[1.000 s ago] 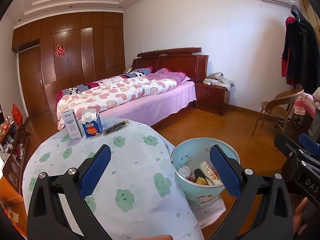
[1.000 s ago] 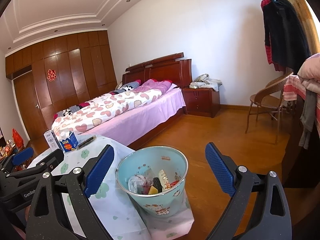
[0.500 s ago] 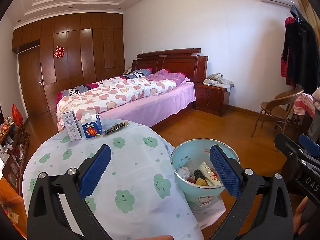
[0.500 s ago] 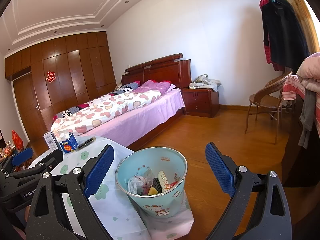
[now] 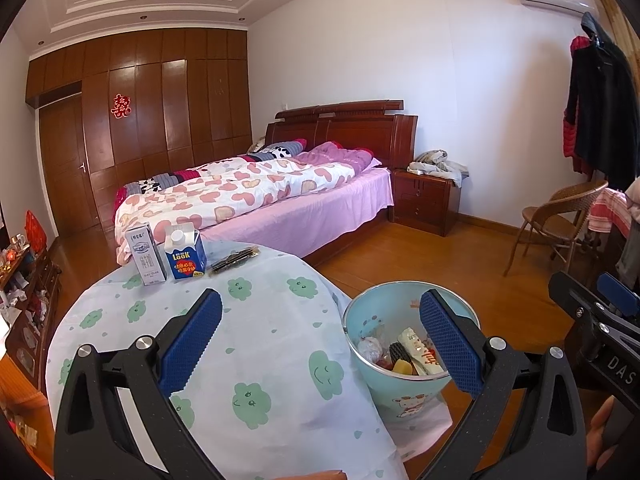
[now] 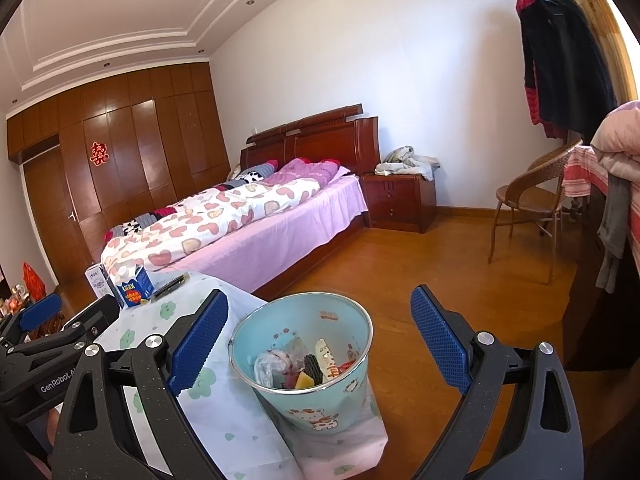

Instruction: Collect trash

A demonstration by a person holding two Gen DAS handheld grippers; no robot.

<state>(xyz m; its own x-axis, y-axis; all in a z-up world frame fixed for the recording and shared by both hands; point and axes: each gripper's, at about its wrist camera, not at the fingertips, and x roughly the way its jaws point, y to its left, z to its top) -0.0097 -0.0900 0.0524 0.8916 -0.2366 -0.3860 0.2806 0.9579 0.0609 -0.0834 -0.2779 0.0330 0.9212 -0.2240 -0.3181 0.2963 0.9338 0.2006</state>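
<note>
A light blue trash bucket (image 5: 404,400) (image 6: 340,404) stands on the floor beside the round table, holding several wrappers and scraps. On the table's far edge stand a white milk carton (image 5: 146,256) (image 6: 98,282) and a blue carton (image 5: 185,256) (image 6: 136,286), with a dark flat wrapper (image 5: 236,258) (image 6: 172,284) lying next to them. My left gripper (image 5: 320,340) is open above the table and the bucket's left side, holding nothing. My right gripper (image 6: 320,336) is open around the bucket's rim, also empty.
The table wears a pale cloth with green clouds (image 5: 248,320). A bed (image 5: 260,196) lies behind it, a nightstand (image 5: 426,200) beside the bed, a wicker chair (image 5: 560,224) at right. A low shelf with clutter (image 5: 24,292) stands at left. Wooden floor (image 6: 420,264) spreads around the bucket.
Both views have shifted very slightly; the cartons and the bucket stay where they were. Both grippers remain open.
</note>
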